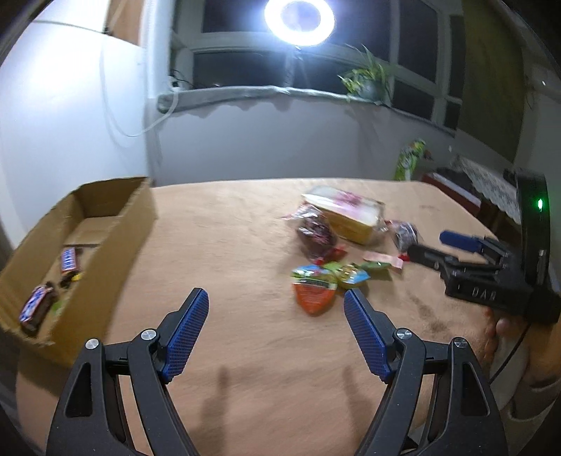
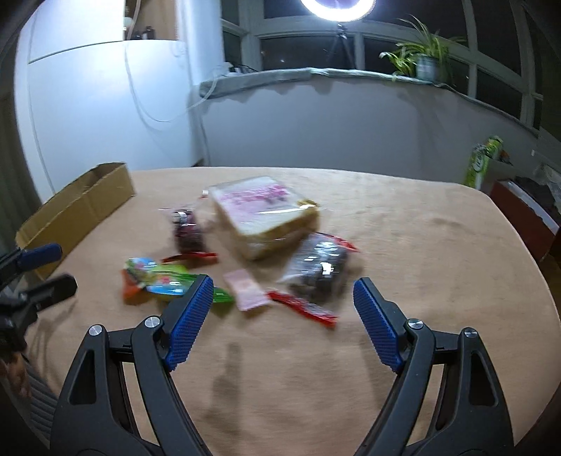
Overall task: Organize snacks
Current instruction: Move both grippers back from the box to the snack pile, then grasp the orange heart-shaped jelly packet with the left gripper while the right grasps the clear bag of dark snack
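A cardboard box (image 1: pixel 115 224) stands at the table's left and holds two Snickers bars (image 1: pixel 68 259) and small sweets. Loose snacks lie mid-table: a bagged bread loaf (image 1: pixel 350 214), a dark red packet (image 1: pixel 315 235), a green-orange pouch (image 1: pixel 315 287), a pink sachet (image 1: pixel 382 259). My left gripper (image 1: pixel 277 305) is open and empty, above the table just short of the pouch. My right gripper (image 2: pixel 284 291) is open and empty, near the pink sachet (image 2: pixel 245 289) and a dark packet (image 2: pixel 315 270); the loaf (image 2: pixel 266 214) and the box (image 2: pixel 80 207) lie beyond. It also shows in the left wrist view (image 1: pixel 434 249).
The table (image 1: pixel 245 350) is covered with a tan cloth. A ring light (image 1: pixel 298 21) shines on the windowsill with a potted plant (image 1: pixel 368 80). A green package (image 2: pixel 484 161) and a dark red cabinet (image 2: pixel 526 217) stand past the table's right edge.
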`<state>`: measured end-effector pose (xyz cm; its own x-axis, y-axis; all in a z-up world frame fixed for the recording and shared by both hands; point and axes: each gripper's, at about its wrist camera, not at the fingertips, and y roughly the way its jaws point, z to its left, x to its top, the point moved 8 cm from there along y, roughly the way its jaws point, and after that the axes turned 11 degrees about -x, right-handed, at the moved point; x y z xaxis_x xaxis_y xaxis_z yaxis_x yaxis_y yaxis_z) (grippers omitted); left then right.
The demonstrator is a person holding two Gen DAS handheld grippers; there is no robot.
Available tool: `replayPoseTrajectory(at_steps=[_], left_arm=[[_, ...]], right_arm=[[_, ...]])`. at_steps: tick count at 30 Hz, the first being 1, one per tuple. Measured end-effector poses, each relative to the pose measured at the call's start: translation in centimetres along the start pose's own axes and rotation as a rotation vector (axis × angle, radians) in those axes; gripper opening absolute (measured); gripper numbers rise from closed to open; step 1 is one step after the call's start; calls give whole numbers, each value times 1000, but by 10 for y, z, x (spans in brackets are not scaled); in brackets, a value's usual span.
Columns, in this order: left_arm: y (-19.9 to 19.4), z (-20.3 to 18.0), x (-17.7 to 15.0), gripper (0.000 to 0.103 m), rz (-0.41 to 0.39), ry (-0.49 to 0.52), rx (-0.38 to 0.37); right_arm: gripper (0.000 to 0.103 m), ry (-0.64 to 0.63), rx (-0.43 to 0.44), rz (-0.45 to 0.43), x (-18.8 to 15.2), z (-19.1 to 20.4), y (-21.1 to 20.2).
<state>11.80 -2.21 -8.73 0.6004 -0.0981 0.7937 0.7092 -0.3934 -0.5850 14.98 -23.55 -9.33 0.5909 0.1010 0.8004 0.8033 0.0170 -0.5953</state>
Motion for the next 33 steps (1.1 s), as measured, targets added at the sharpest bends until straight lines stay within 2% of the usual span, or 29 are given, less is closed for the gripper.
replayPoseTrajectory(at_steps=[6, 10, 15, 16, 17, 18, 19, 21, 26, 33], left_arm=[[39, -17, -5, 80, 76, 29, -63], [64, -17, -12, 80, 156, 37, -54], [73, -18, -14, 78, 197, 38, -71], [73, -18, -14, 74, 193, 34, -75], [72, -18, -14, 66, 188, 33, -73], [71, -16, -15, 57, 181, 28, -67], [70, -15, -14, 53, 173, 23, -65], [68, -12, -14, 37, 161, 11, -66], [64, -7, -14, 33, 133, -14, -83], [62, -5, -15, 32, 110, -33, -95]], right_arm=[[85, 13, 2, 61, 4, -17, 18], [85, 13, 5, 134, 8, -26, 42], [85, 20, 68, 218, 6, -24, 66], [82, 19, 72, 215, 6, -22, 65], [76, 19, 85, 213, 6, -21, 65], [58, 22, 97, 208, 6, -21, 64], [53, 26, 99, 204, 6, -22, 64], [50, 41, 109, 195, 5, -23, 63], [43, 49, 111, 160, 5, -24, 56], [41, 49, 96, 136, 6, -25, 52]])
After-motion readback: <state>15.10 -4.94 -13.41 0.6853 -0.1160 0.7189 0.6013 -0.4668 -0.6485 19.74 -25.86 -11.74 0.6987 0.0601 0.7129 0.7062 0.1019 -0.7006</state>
